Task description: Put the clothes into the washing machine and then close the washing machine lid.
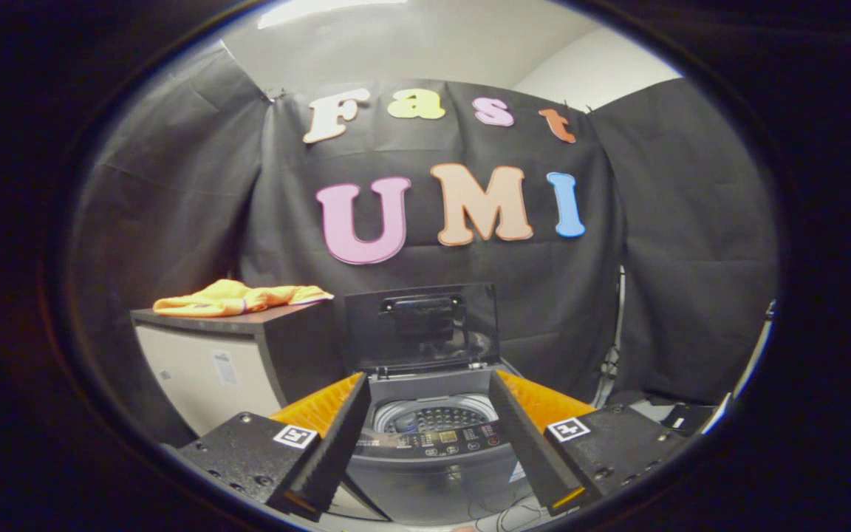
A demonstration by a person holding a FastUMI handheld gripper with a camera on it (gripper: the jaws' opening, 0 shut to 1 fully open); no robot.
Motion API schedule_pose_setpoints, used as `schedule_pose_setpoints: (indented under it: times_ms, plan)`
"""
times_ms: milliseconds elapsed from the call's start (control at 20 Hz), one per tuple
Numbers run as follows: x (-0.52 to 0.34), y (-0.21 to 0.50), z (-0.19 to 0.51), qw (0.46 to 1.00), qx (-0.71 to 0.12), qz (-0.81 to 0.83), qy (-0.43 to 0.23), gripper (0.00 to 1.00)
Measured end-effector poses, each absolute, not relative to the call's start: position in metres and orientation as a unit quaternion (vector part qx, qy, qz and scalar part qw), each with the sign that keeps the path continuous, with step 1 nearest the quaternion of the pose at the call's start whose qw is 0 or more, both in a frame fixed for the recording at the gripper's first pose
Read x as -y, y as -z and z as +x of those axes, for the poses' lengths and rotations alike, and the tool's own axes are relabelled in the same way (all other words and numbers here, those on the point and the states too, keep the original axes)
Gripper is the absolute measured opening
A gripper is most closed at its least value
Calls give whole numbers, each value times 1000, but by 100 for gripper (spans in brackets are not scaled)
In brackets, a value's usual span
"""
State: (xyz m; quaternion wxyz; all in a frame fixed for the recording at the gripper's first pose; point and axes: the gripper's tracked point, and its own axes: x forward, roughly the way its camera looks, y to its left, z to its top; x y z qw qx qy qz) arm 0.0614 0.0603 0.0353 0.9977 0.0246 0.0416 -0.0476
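A small grey top-loading washing machine (436, 458) stands just ahead of my fingers, seen between them. Its dark lid (422, 325) is raised upright at the back, and the perforated drum (433, 417) lies exposed below it. An orange and yellow garment (237, 297) lies crumpled on top of a dark-topped cabinet (226, 355) to the left of the machine, beyond my left finger. My gripper (429, 388) is open, its fingers spread wide on either side of the drum opening, with nothing between them.
The cabinet stands close against the washing machine's left side. Black cloth walls the booth behind and to both sides. Some cables and dark gear (680, 417) lie on the floor to the right of the machine.
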Motion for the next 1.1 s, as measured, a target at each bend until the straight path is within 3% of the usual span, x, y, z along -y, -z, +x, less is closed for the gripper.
schedule_pose_setpoints:
  times_ms: [450,600,1100]
  plan:
    - [-177,-124,158,996,-55,69,-6,97]
    - [-230,-132,189,995,-68,59,-50,97]
    - [-381,-106,274,982,-153,-44,-105,99]
